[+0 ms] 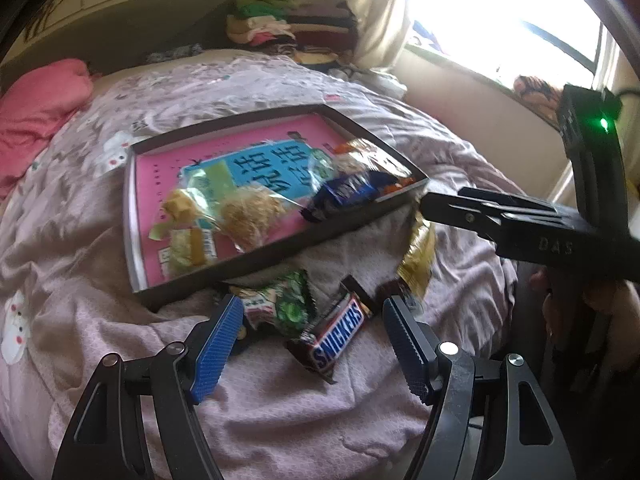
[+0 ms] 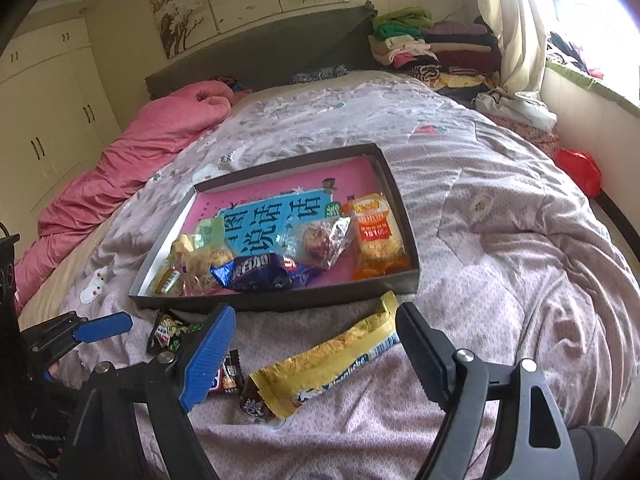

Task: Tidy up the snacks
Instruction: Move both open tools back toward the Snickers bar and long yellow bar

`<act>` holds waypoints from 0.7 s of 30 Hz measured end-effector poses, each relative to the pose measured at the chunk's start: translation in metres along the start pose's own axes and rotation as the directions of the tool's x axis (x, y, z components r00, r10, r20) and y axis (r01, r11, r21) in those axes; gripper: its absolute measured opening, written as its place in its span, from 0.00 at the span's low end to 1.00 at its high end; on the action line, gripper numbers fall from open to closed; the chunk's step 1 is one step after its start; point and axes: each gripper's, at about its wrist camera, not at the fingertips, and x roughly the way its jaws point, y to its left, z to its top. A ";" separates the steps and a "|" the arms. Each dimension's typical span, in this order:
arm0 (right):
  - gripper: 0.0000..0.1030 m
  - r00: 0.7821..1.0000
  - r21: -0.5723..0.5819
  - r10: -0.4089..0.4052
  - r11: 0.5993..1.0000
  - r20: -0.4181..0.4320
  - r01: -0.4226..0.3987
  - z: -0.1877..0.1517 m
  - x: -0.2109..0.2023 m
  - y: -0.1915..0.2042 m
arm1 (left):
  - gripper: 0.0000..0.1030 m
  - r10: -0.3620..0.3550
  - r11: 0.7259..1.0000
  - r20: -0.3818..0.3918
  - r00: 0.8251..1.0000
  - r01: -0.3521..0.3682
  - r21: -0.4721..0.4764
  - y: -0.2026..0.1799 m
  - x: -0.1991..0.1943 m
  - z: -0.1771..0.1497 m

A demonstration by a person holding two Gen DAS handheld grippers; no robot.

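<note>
Snickers bar (image 2: pixel 224 378) mostly hidden behind tool finger (image 2: pixel 206 354)

Both cameras ride on the handheld grippers, looking forward and down along the fingers at the bed. The left one sits low and close over the quilt (image 1: pixel 100 320), facing the tray (image 1: pixel 136 208) from its near corner, window off to the right. The right one hangs a bit further back, squarer to the tray (image 2: pixel 404 208), headboard (image 2: pixel 256 60) straight ahead. Both catch the tray, the loose snacks in front of it, and each other's gripper at the edge.
</note>
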 end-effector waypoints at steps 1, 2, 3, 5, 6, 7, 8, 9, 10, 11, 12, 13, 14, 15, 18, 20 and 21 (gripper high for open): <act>0.79 1.000 0.003 0.000 1.000 -0.006 0.000 -0.001 0.001 -0.001 | 0.72 -0.004 1.000 -0.008 1.000 0.004 0.009 -0.002 0.002 0.000; 0.79 1.000 0.009 -0.002 1.000 -0.016 0.002 -0.002 0.002 -0.002 | 0.72 -0.009 1.000 -0.018 1.000 0.010 0.019 -0.004 0.004 -0.001; 0.79 1.000 0.016 -0.004 1.000 -0.028 0.005 -0.004 0.004 -0.004 | 0.72 -0.014 1.000 -0.025 1.000 0.014 0.026 -0.006 0.006 -0.002; 0.79 0.998 0.032 -0.006 0.999 -0.057 0.008 -0.006 0.008 -0.006 | 0.72 -0.021 0.999 -0.041 0.999 0.023 0.042 -0.009 0.011 -0.004; 0.79 0.998 0.041 -0.006 0.999 -0.067 0.008 -0.007 0.010 -0.008 | 0.72 -0.018 0.998 -0.049 0.999 0.021 0.054 -0.011 0.013 -0.005; 0.79 0.997 0.052 0.001 0.999 -0.078 0.004 -0.009 0.012 -0.010 | 0.72 -0.017 0.998 -0.051 0.999 0.020 0.060 -0.012 0.015 -0.006; 0.78 0.995 0.064 0.005 0.998 -0.095 0.001 -0.010 0.014 -0.012 | 0.72 -0.016 0.997 -0.054 0.998 0.020 0.068 -0.013 0.016 -0.006; 0.75 0.994 0.081 0.013 0.997 -0.112 -0.004 -0.012 0.017 -0.014 | 0.72 -0.015 0.997 -0.054 0.998 0.019 0.076 -0.014 0.017 -0.007; 0.71 0.992 0.095 0.022 0.995 -0.123 -0.010 -0.013 0.019 -0.016 | 0.72 -0.016 0.996 -0.052 0.999 0.021 0.085 -0.016 0.018 -0.006; 0.69 0.991 0.108 0.031 0.994 -0.131 -0.017 -0.015 0.021 -0.018 | 0.72 -0.017 0.996 -0.050 0.999 0.021 0.092 -0.017 0.018 -0.006; 0.66 0.990 0.116 0.041 0.993 -0.136 -0.025 -0.015 0.022 -0.019 | 0.72 -0.013 0.994 -0.049 0.999 0.018 0.107 -0.019 0.019 -0.006; 0.64 0.988 0.130 0.057 0.991 -0.145 -0.038 -0.017 0.024 -0.020 | 0.72 -0.008 0.993 -0.050 0.999 0.013 0.117 -0.019 0.020 -0.006; 0.62 0.986 0.138 0.069 0.989 -0.150 -0.048 -0.018 0.025 -0.020 | 0.71 0.001 0.991 -0.052 0.999 0.006 0.130 -0.021 0.022 -0.006; 0.60 0.984 0.142 0.079 0.988 -0.157 -0.057 -0.018 0.027 -0.020 | 0.68 0.007 0.990 -0.060 0.998 0.002 0.144 -0.023 0.025 -0.006; 0.57 0.979 0.165 0.110 0.983 -0.173 -0.082 -0.021 0.032 -0.020 | 0.67 0.020 0.985 -0.074 0.997 -0.007 0.170 -0.025 0.031 -0.006; 0.55 0.976 0.181 0.121 0.979 -0.180 -0.088 -0.022 0.034 -0.021 | 0.67 0.028 0.981 -0.083 0.996 -0.012 0.192 -0.027 0.034 -0.006; 0.55 0.975 0.194 0.128 0.977 -0.183 -0.092 -0.022 0.036 -0.023 | 0.67 0.032 0.980 -0.086 0.996 -0.014 0.201 -0.028 0.035 -0.006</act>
